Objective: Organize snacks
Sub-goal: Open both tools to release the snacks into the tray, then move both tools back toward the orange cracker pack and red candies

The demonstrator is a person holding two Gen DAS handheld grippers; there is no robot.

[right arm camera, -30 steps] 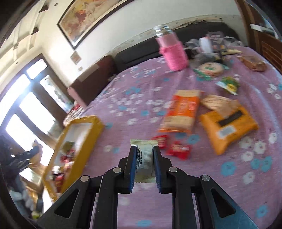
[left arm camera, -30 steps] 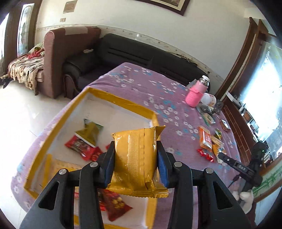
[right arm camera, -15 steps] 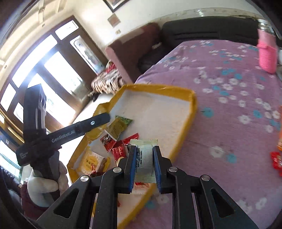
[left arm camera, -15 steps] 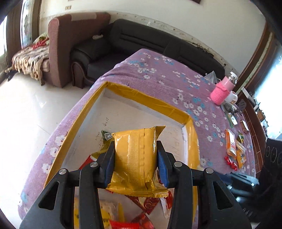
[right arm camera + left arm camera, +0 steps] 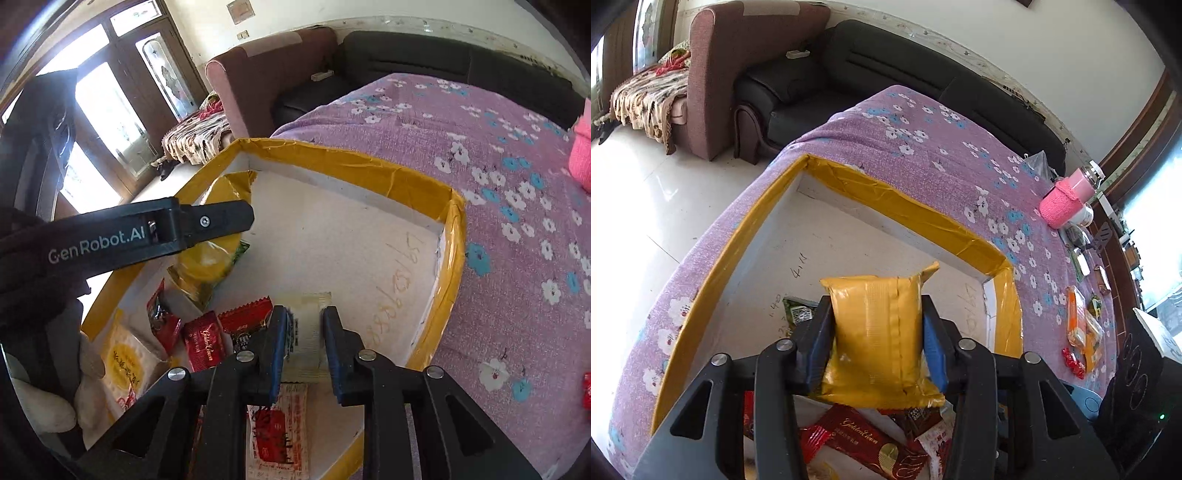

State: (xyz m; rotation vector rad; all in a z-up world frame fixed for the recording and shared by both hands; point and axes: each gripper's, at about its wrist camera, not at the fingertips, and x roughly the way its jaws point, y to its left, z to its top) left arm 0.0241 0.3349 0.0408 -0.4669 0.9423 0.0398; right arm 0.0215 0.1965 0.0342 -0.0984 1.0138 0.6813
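Left gripper (image 5: pixel 877 328) — jaws just easing apart, yellow packet (image 5: pixel 875 332) between them; right gripper (image 5: pixel 304 343) pinches a pale sachet (image 5: pixel 306 328), both over the yellow-rimmed box (image 5: pixel 452 236). Risk: grippers crowd near the box's corner — the sachet may drop onto the rim.

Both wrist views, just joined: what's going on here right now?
A person is sorting snacks into the yellow-rimmed box on the purple floral cloth. The left gripper holds a yellow packet over the box, its jaws just easing open. The right gripper pinches a small pale packet above the box too. Several red wrappers already lie inside; more snacks wait on the cloth.
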